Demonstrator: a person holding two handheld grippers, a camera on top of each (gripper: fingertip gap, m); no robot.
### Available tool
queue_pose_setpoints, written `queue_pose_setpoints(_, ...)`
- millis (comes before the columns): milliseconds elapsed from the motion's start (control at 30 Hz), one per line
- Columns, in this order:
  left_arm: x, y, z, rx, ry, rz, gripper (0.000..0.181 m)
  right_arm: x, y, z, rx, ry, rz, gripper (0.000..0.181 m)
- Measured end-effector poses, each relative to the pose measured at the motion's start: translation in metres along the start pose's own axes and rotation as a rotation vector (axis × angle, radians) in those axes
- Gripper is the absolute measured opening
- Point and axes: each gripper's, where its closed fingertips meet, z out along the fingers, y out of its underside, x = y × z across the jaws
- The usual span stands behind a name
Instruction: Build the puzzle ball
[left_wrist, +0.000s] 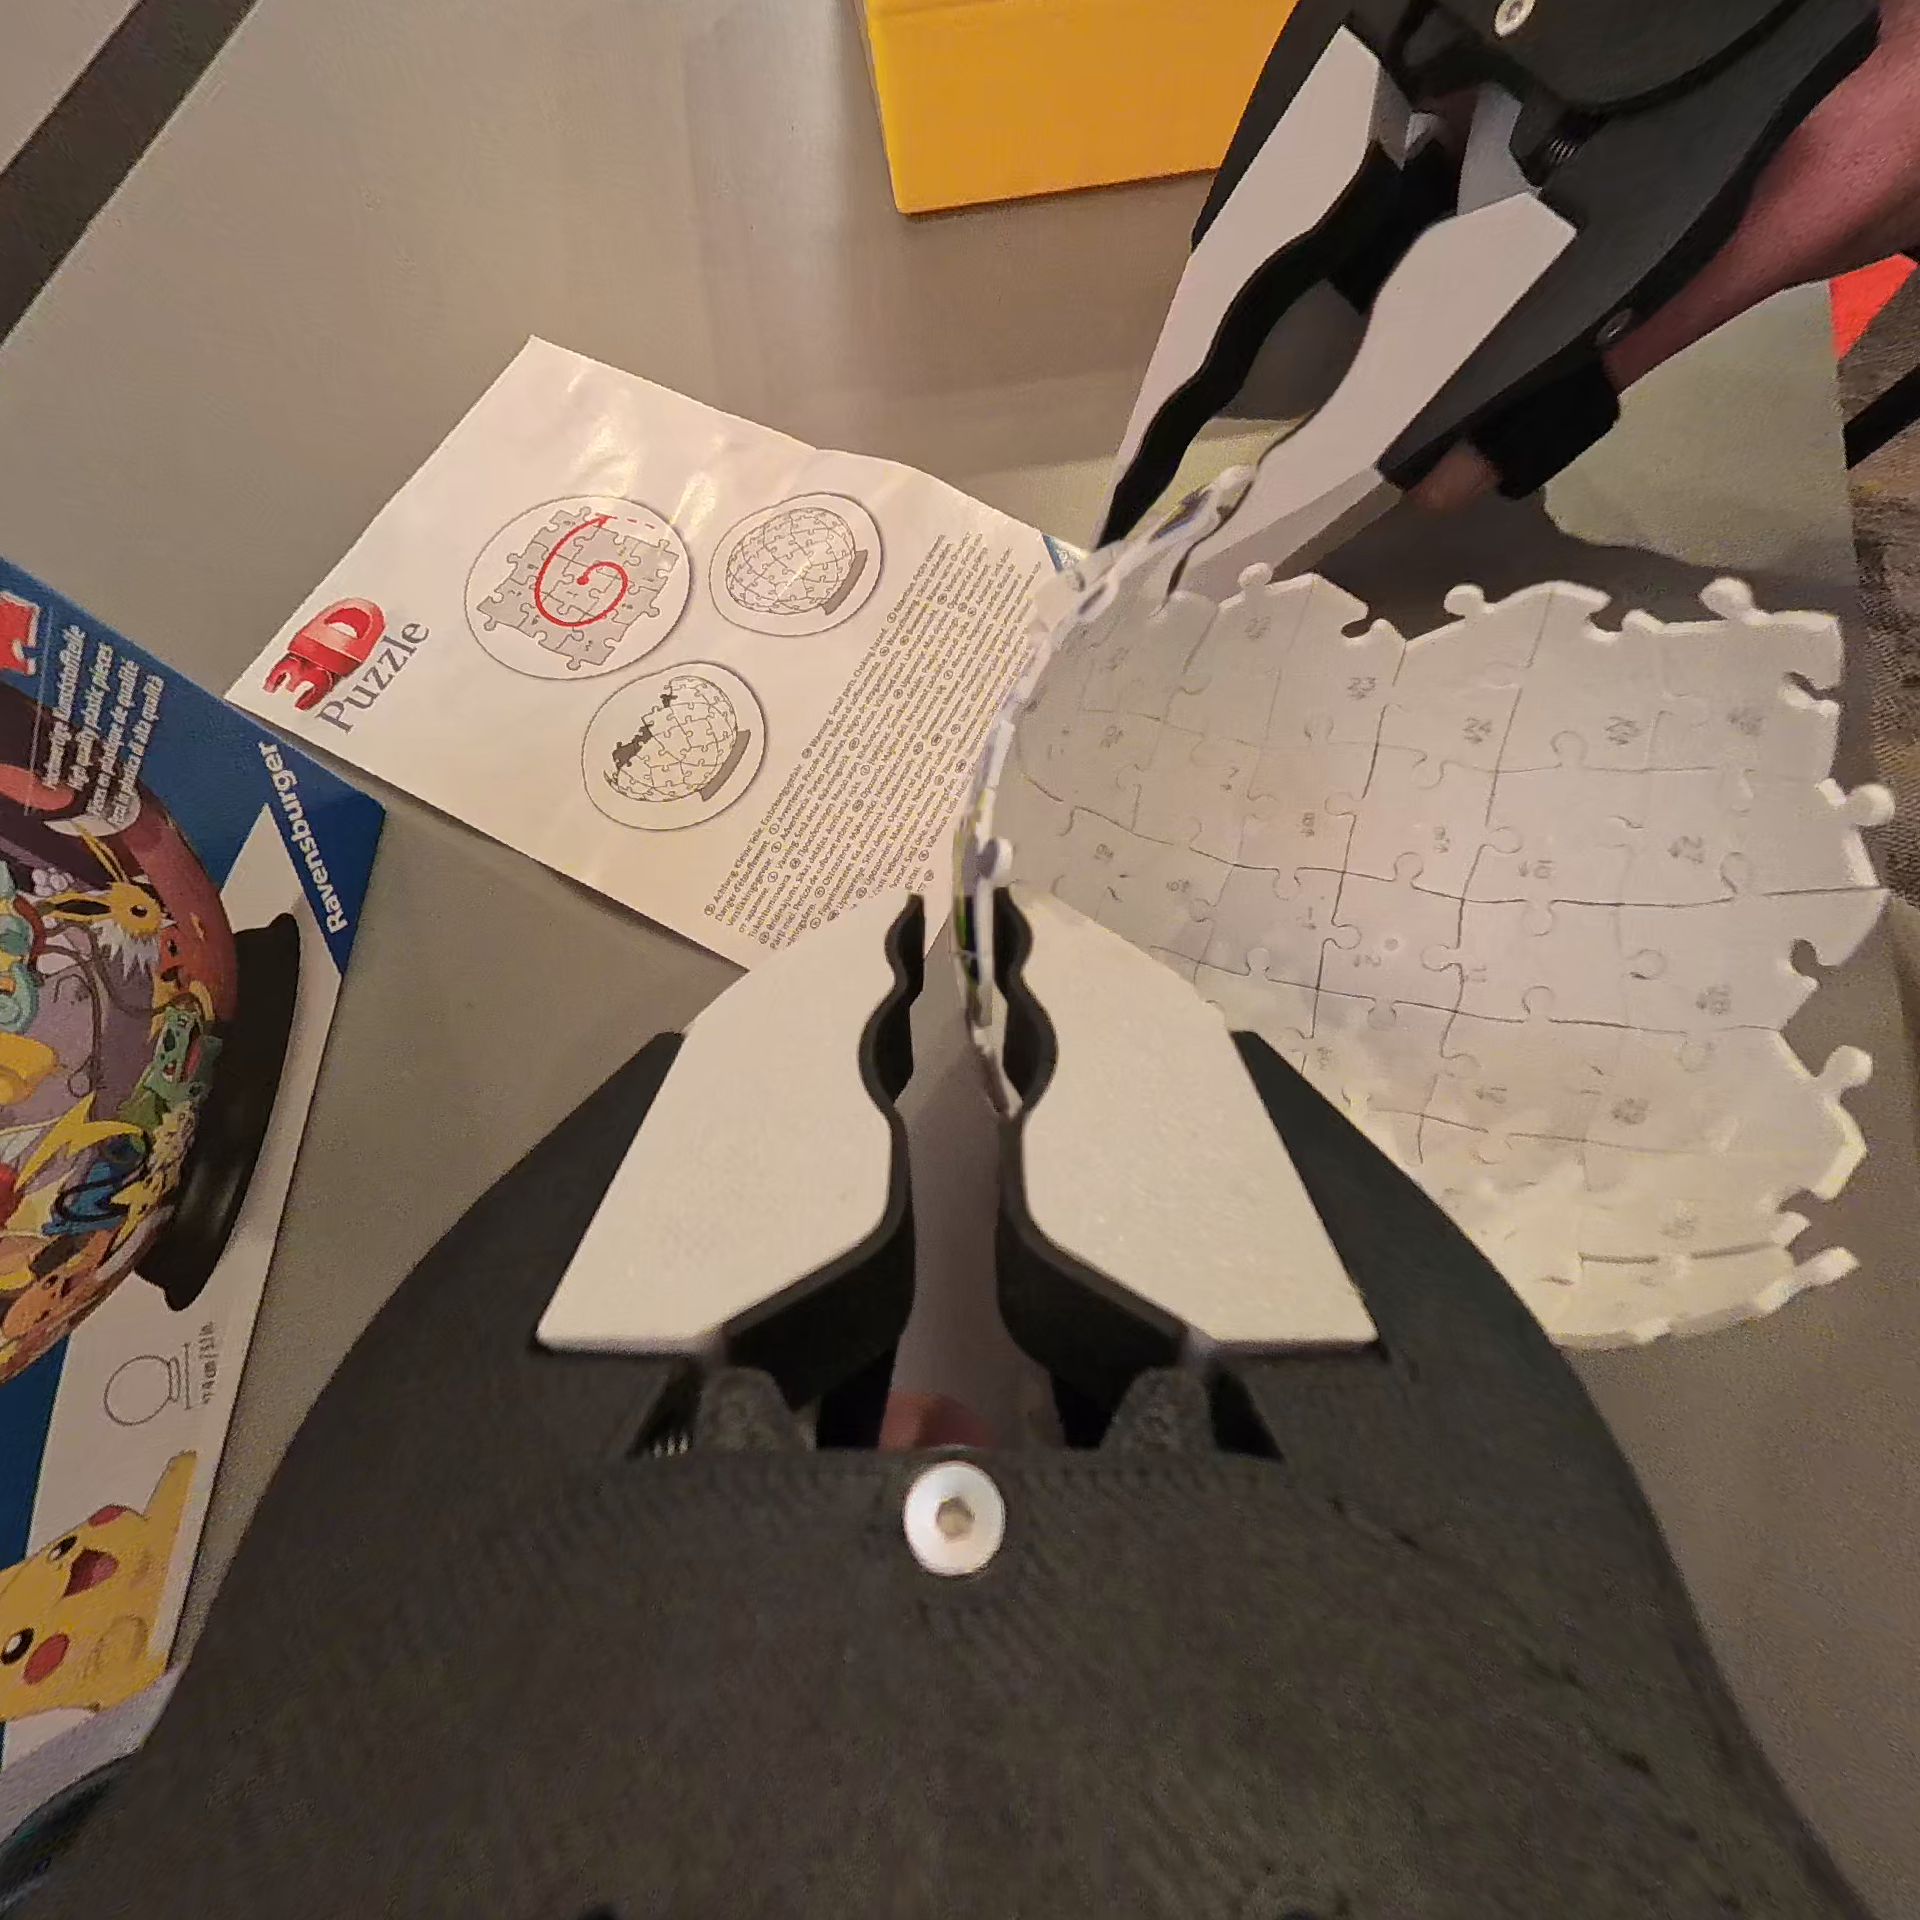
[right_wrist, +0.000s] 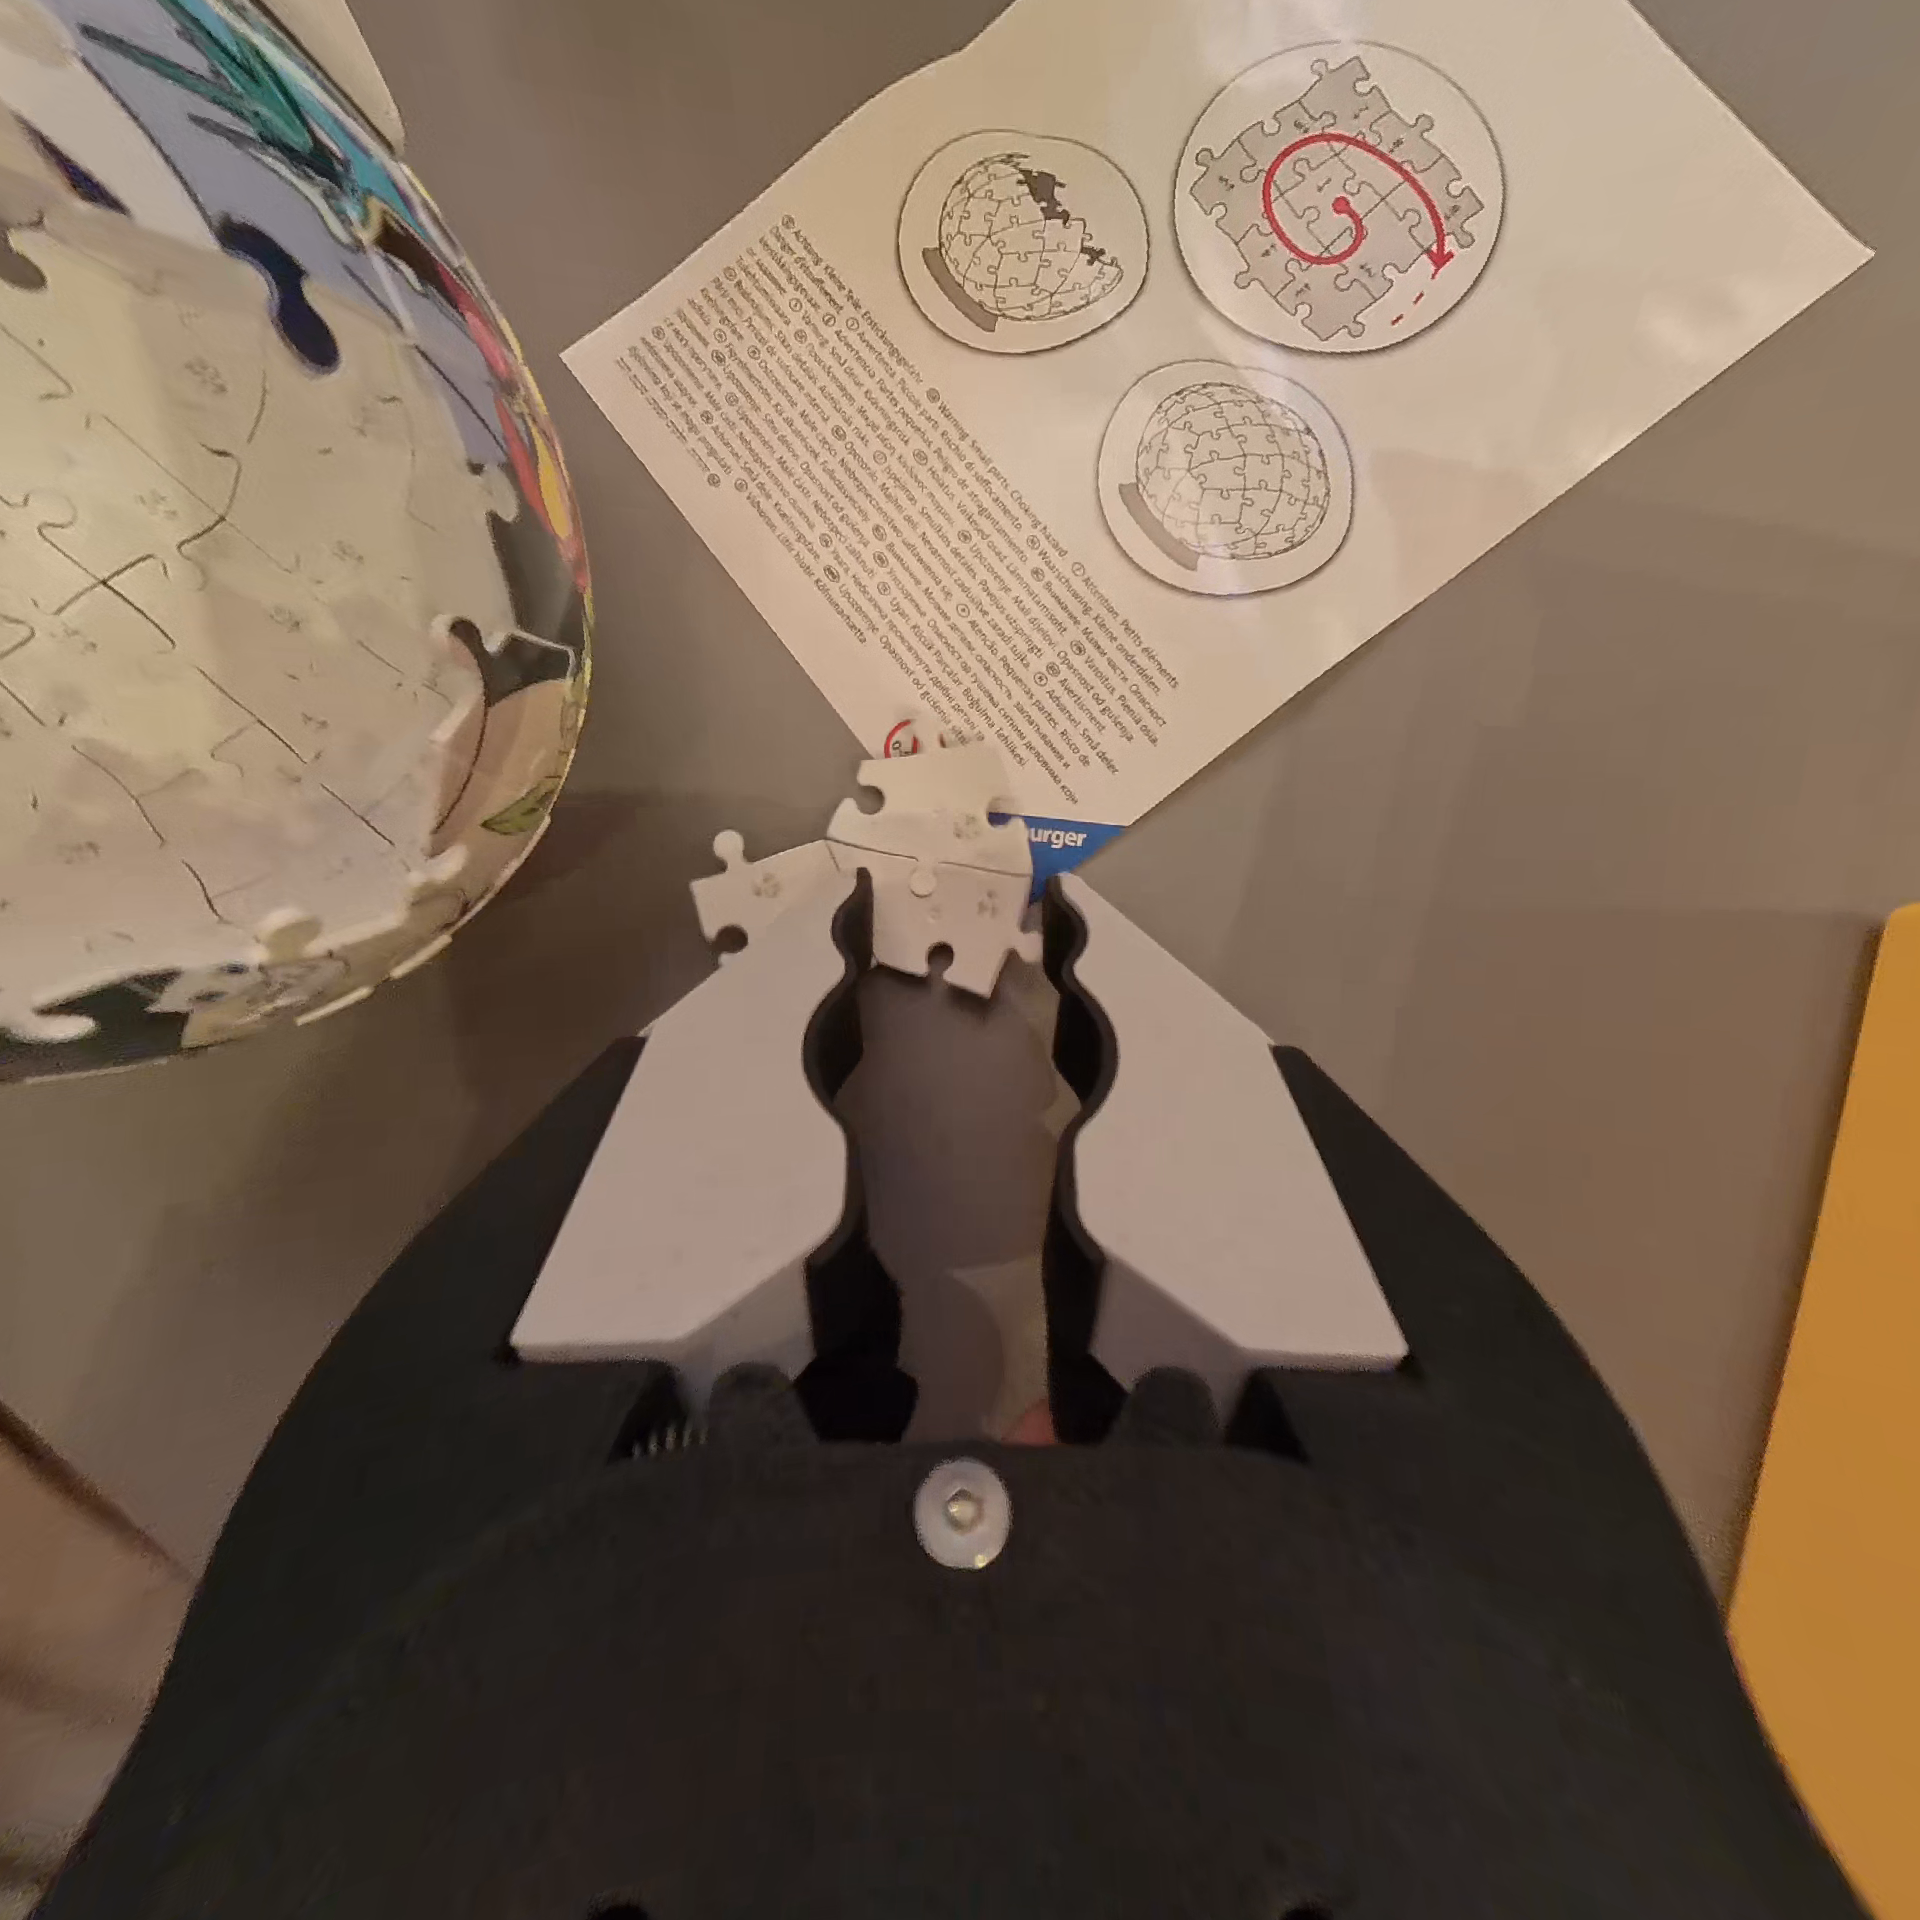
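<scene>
The partly built puzzle ball (left_wrist: 1475, 894) is an open curved shell, and I see its white numbered inside. My left gripper (left_wrist: 958, 925) is shut on the shell's near rim and holds it off the table. In the right wrist view the shell (right_wrist: 239, 540) fills the upper left, with its coloured outside showing along the edge. My right gripper (right_wrist: 954, 904) is shut on a small cluster of joined white pieces (right_wrist: 935, 883). In the left wrist view the right gripper (left_wrist: 1164, 540) holds that cluster against the shell's top rim.
A folded instruction sheet (left_wrist: 644, 644) lies on the grey table (left_wrist: 499, 260) and also shows in the right wrist view (right_wrist: 1195, 364). The colourful puzzle box (left_wrist: 135, 987) lies at the left. A yellow box (left_wrist: 1039, 94) stands at the back and shows in the right wrist view (right_wrist: 1849, 1351). There is about 12 centimetres between the tips of the two grippers.
</scene>
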Motion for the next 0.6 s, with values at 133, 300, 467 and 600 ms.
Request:
queue_pose_setpoints(133,0.000,0.000,-0.003,0.016,-0.003,-0.012,0.015,0.003,-0.001,0.000,0.007,0.019,0.016,0.021)
queue_pose_setpoints(300,0.003,0.000,-0.007,0.044,0.006,-0.022,0.017,0.003,0.000,-0.002,0.027,0.020,0.042,0.016)
queue_pose_setpoints(467,0.006,-0.005,-0.012,0.074,-0.003,-0.016,0.018,-0.001,-0.001,-0.008,0.046,0.028,0.056,0.008)
queue_pose_setpoints(600,0.008,-0.009,-0.018,0.094,-0.015,-0.009,0.019,-0.005,-0.003,-0.014,0.077,0.012,0.092,0.005)
